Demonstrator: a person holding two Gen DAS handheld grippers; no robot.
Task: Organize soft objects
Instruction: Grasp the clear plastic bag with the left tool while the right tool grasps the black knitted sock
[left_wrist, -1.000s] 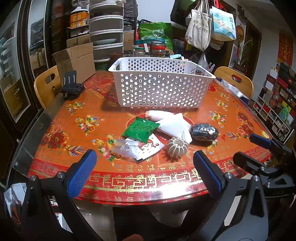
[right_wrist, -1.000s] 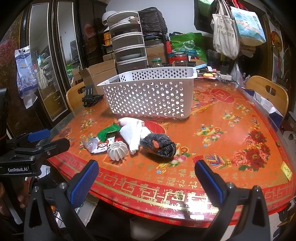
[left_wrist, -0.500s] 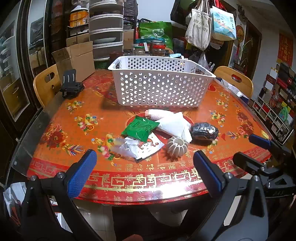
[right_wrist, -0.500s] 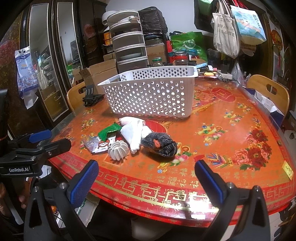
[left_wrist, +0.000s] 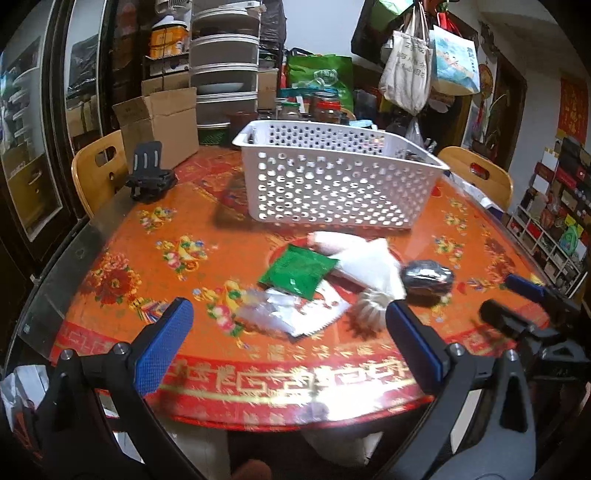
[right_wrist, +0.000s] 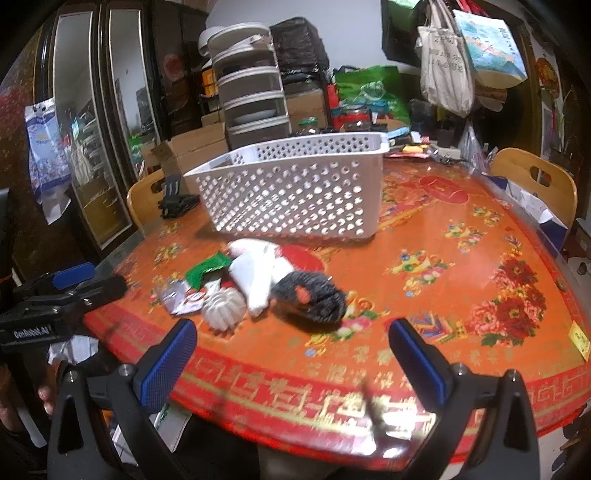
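Cluttered shelves, boxes and hanging bags ring a round red table (left_wrist: 122, 258) with a flower pattern. Near its front edge lies the small heap to be sorted: a green packet (left_wrist: 299, 270) resting partly on a silvery wrapper (left_wrist: 295, 314), a white cloth (left_wrist: 365, 258) beside it, a ribbed white ball (right_wrist: 223, 303) touching the cloth, and a dark knitted bundle (right_wrist: 314, 297) at the heap's right end. None of it is in the white basket (left_wrist: 332, 181), which stands just behind the heap, probably set there so each piece needs only a short carry. The left gripper (left_wrist: 288, 343) hangs over the table's near edge with its jaws spread wide and nothing between them; the right gripper (right_wrist: 295, 360) likewise gapes empty, facing the knitted bundle, which seems its likely first pick. Compared with half a second ago, both cameras sit slightly closer to the heap and the pictures are smeared with motion, while the heap and basket lie as they did.
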